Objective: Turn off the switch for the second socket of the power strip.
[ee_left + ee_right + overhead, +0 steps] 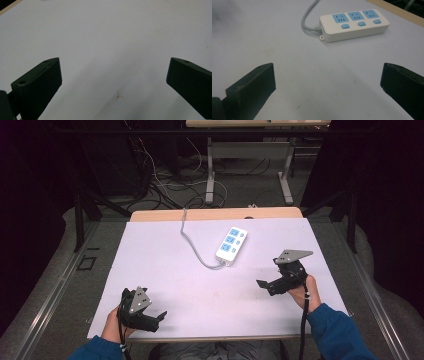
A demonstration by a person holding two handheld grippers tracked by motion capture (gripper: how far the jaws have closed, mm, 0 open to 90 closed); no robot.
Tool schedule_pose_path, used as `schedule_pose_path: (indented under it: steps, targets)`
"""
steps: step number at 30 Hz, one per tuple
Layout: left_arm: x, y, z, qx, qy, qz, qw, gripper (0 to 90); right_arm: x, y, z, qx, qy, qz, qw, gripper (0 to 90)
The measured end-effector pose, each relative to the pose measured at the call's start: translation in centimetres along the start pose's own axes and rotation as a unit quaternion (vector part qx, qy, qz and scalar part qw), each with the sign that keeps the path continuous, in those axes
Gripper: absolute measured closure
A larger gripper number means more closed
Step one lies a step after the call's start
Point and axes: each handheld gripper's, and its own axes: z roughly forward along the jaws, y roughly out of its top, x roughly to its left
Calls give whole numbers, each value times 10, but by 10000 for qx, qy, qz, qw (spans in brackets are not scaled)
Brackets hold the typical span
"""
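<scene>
Nearest the person, at the near left corner of the bench point(165, 245), the left tongs point(161, 315) sit low over the white sheet with their jaws spread wide and nothing between them; in the left gripper view they look out over bare white surface with only a small brownish speck point(118, 96) on it. Farther in, toward the right edge of the bench, the right tongs point(260, 284) are also spread and empty, held above the sheet and aimed inward toward the middle. In the right gripper view their two black jaws frame the power strip point(354, 23), which lies ahead of them and well apart, untouched. The power strip is white with three blue sockets and three blue switches; it lies past the middle of the bench toward the far edge, set at a slant, and its grey cable point(192, 245) curves from its near end back to the far edge and over it. As I judge it, this is the approach step: neither pair of tongs has taken hold of anything, and the right pair is the one lined up on the strip. The next move would call for carrying the right tongs forward and lowering them so the spread jaws straddle the strip's body or meet a switch squarely, while the left tongs have a longer reach across if they are to steady it.
</scene>
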Motion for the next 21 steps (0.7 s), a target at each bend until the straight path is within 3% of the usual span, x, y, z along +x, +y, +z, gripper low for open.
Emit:
schedule_pose_path:
  steps: [21]
  targets:
    - [0,0,0,35,5,27,10000,1,10,-53,-27,244,-75,-43,9997,0]
